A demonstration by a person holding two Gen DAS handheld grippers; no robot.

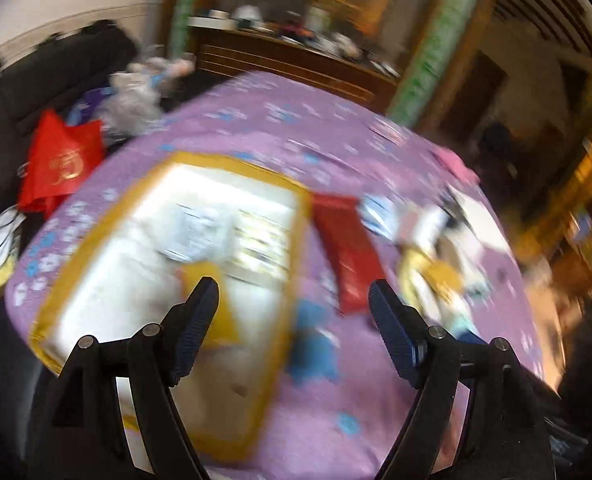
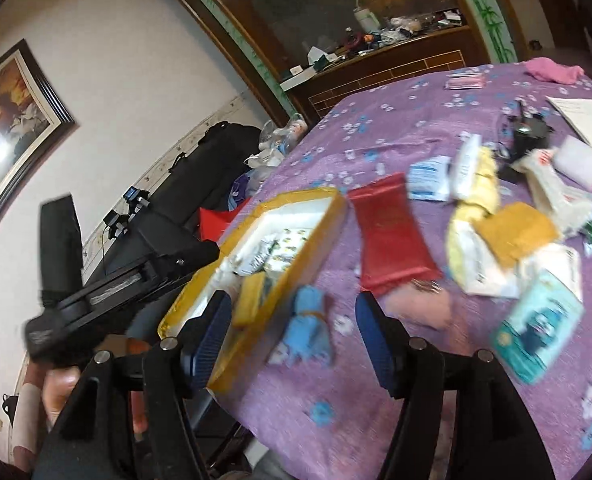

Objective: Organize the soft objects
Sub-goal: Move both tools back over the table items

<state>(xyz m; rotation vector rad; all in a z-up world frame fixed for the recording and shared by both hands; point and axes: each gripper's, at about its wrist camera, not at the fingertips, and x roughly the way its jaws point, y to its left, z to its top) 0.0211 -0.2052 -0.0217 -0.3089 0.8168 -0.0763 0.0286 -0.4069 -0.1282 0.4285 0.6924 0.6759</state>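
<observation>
A gold-rimmed box point(image 1: 291, 248) point(image 2: 336, 208) with a white inside lies on the purple flowered tablecloth point(image 1: 328, 140) point(image 2: 396, 128); it holds small packets and a yellow sponge point(image 2: 249, 300). A blue cloth point(image 2: 310, 328) point(image 1: 316, 344) lies beside the box. A red pouch point(image 2: 392, 236) point(image 1: 348, 248) lies to the right of the box. A heap of yellow, white and green soft packs point(image 2: 508, 240) point(image 1: 436, 256) lies further right. My left gripper point(image 1: 293, 308) is open above the box's edge. My right gripper point(image 2: 291, 328) is open above the blue cloth. Both views are blurred.
A red bag point(image 1: 59, 160) and a black couch point(image 2: 199, 168) stand left of the table. A pink cloth point(image 2: 552, 70), a white sheet point(image 2: 584, 120) and a black object point(image 2: 524, 140) lie at the far side. A wooden cabinet point(image 2: 380, 72) stands behind. The left gripper's body point(image 2: 115, 276) shows at left.
</observation>
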